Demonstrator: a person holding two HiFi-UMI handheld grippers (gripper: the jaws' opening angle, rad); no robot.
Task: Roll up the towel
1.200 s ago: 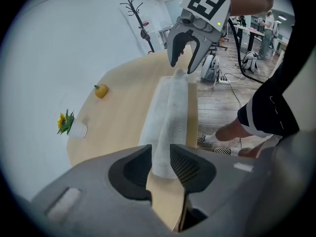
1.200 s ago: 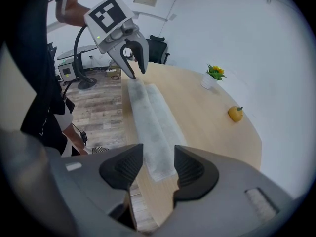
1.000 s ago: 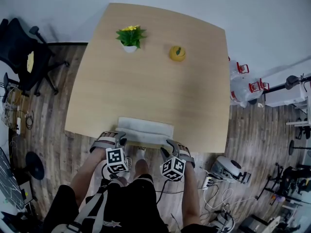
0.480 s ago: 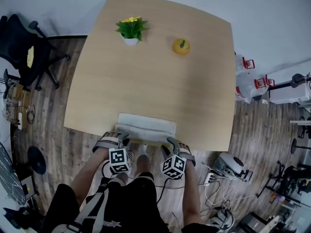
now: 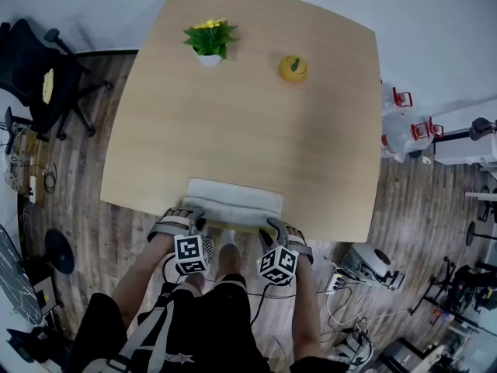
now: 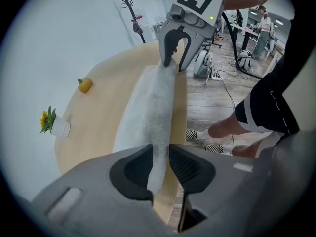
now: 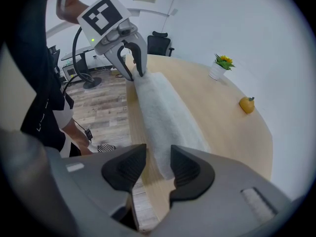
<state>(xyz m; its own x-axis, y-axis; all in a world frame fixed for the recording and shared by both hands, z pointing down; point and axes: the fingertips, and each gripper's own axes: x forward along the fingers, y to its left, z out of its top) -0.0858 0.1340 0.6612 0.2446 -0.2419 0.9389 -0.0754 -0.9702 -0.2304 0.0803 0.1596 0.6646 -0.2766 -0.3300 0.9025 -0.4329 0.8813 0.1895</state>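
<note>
Both ends of the towel, at the near edge of the table, are addressed: the left gripper is pinched on it, while the right gripper has just been closing, the corner between jaws not yet pressed. If that corner is missed, the roll may be skewed.

Towel lay on the table, along its near edge, about midway across. Potted plant stood at the far left of the tabletop. A small round fruit sat to its right, apart from it. Both were well apart from the towel. Person stood at the near edge, right by the towel. Office chair stood on the floor off the table's left side. Cables trailed on the floor to the person's right.
</note>
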